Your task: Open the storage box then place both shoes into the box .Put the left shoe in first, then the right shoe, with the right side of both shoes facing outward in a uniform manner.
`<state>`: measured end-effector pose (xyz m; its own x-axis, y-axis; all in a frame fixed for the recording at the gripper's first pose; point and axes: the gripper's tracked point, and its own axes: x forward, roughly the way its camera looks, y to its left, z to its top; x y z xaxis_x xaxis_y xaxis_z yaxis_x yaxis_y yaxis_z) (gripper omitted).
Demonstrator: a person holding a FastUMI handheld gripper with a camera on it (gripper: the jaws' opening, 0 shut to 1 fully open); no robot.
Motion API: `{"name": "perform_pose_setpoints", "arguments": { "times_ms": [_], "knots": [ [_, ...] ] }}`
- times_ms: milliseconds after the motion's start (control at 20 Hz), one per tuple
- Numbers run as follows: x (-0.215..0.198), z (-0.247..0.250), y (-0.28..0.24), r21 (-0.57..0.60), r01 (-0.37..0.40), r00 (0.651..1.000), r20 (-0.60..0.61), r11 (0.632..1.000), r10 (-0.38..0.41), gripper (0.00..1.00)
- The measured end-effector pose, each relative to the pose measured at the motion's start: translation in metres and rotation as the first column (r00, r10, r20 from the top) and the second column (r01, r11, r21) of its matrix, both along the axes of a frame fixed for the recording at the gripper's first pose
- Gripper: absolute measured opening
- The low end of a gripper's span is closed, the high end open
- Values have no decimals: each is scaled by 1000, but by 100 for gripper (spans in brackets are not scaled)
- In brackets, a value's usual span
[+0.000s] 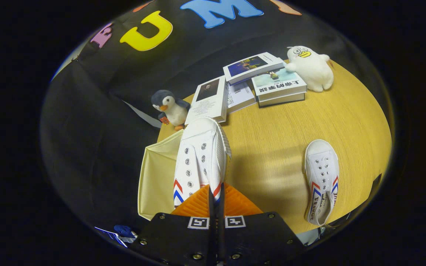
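White canvas shoe hangs pinched in the gripper, fingers clenched on its heel collar, toe pointing away from them and raised off the tabletop. Held by the heel rim likely because that thin edge is what two nearly closed fingers can clamp, and it lets the shoe be lowered toe-first. Shoe sits over the left edge of the tabletop, above the cream box, whose pale wall shows just left of and below it; flap looks already folded out, so opening seems done. Judged as the first shoe on its way in, not yet released. Cannot tell how far it is from the box floor

Second shoe lies flat near the right edge of the tabletop, well apart from the fingers, toe away, untouched

Clutter along the far edge: penguin at the far-left corner, just beyond the held toe; books stacked and fanned at the far middle; white duck touching the books' right side. All beyond the fingers, none in the drop path
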<state>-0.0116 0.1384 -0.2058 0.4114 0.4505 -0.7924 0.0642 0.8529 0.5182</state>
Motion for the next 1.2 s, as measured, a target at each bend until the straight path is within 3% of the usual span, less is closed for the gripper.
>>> {"name": "perform_pose_setpoints", "arguments": {
  "times_ms": [700,1200],
  "knots": [
    [16,13,98,27,-44,999,29,999,43,1],
    [4,-27,164,-17,-79,997,-24,997,78,1]
  ]
}}
